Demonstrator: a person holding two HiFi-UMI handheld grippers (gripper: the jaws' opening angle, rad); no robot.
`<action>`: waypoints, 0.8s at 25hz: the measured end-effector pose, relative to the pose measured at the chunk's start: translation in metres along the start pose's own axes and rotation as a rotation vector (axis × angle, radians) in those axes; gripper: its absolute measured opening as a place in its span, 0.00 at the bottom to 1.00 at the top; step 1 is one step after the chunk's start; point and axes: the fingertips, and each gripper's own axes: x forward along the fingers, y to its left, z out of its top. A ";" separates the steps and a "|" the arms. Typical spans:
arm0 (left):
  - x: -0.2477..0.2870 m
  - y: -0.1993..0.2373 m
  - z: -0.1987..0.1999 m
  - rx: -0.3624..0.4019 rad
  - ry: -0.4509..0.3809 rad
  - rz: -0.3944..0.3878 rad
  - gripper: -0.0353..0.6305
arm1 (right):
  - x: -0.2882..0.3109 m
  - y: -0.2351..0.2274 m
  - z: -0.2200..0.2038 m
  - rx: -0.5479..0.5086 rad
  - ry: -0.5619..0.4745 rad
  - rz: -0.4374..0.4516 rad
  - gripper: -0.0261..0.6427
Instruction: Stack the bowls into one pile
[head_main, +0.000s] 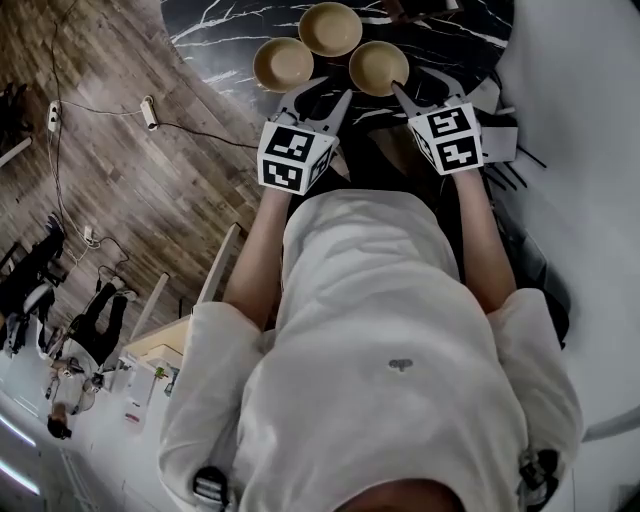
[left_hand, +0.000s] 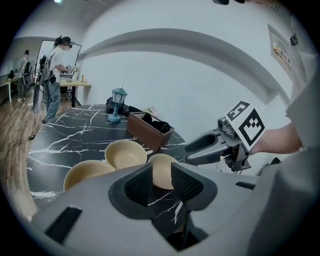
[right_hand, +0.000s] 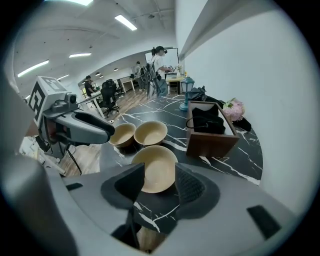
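Head view: three tan bowls (head_main: 330, 28) sit clustered, unstacked, on the marble table (head_main: 220, 30); left gripper view: left gripper (left_hand: 161, 176) has jaws apart, empty; right gripper view: right gripper (right_hand: 159, 181) likewise — nearest bowl (right_hand: 152, 155) probably rigid, light, smooth; pinch its rim.

An office: desks (left_hand: 75, 84), swivel chairs (right_hand: 108, 94), strip lights (right_hand: 125, 22) overhead.

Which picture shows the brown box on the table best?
The right gripper view: the brown box sits close, and you look down into it at the dark things inside. The left gripper view shows it smaller, from the side. I cannot find it in the head view.
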 end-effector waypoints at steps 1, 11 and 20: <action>0.004 0.002 -0.002 -0.015 0.002 0.002 0.21 | 0.002 -0.003 -0.004 0.005 0.012 -0.002 0.33; 0.040 0.016 -0.029 -0.197 0.039 0.017 0.21 | 0.026 -0.018 -0.028 0.006 0.091 -0.024 0.29; 0.063 0.023 -0.046 -0.237 0.091 0.028 0.21 | 0.040 -0.026 -0.033 0.090 0.097 -0.007 0.26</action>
